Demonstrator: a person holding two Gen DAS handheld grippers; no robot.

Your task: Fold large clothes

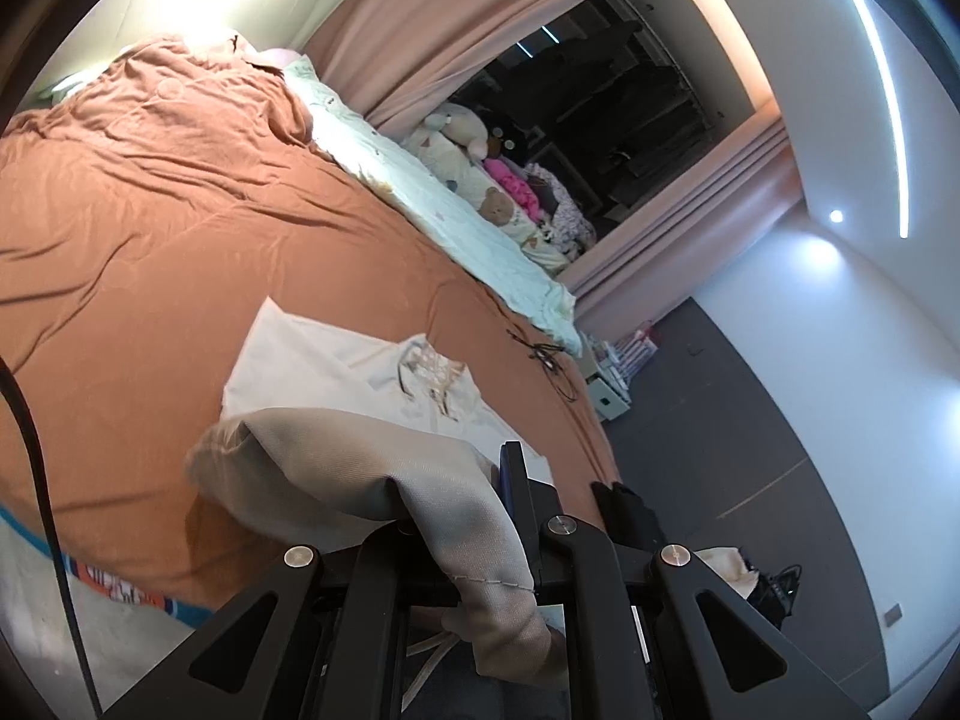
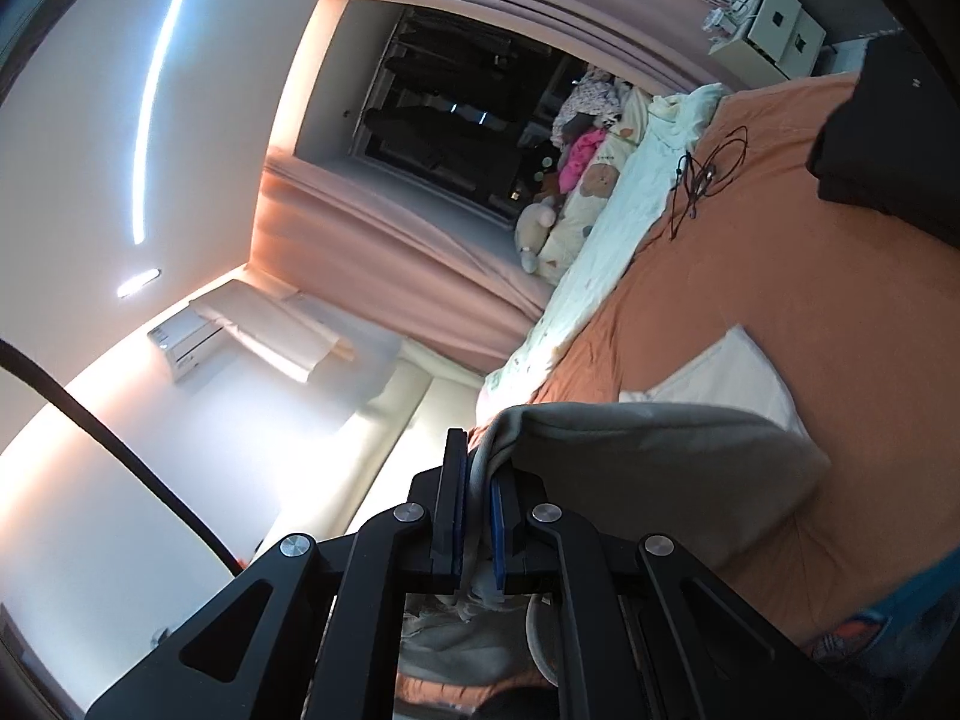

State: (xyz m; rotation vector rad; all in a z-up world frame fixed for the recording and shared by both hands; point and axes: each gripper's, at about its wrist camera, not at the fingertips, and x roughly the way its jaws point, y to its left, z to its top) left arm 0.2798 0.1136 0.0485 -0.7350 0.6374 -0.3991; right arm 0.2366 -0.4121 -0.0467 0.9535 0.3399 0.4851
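Gripping beige garment (image 1: 384,468), left gripper (image 1: 480,498) and right gripper (image 2: 478,480) each nipped tight on fabric, lifted above bed's (image 1: 150,240) near edge; only left view shows printed white garment (image 1: 360,360) beneath

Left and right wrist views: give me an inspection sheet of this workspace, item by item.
Surface: bed with wrinkled orange sheet.
Job's things: beige garment lifted at one edge by both tongs; a white printed garment lies flat beyond it.
Clutter: dark folded clothes at the sheet's edge; mint quilt and plush toys along the far side.
Grippers: left tongs and right tongs both shut on the beige garment.
Cables: thin black cord loose on the sheet.
Surroundings: pink curtains, dark window, ceiling light strip.
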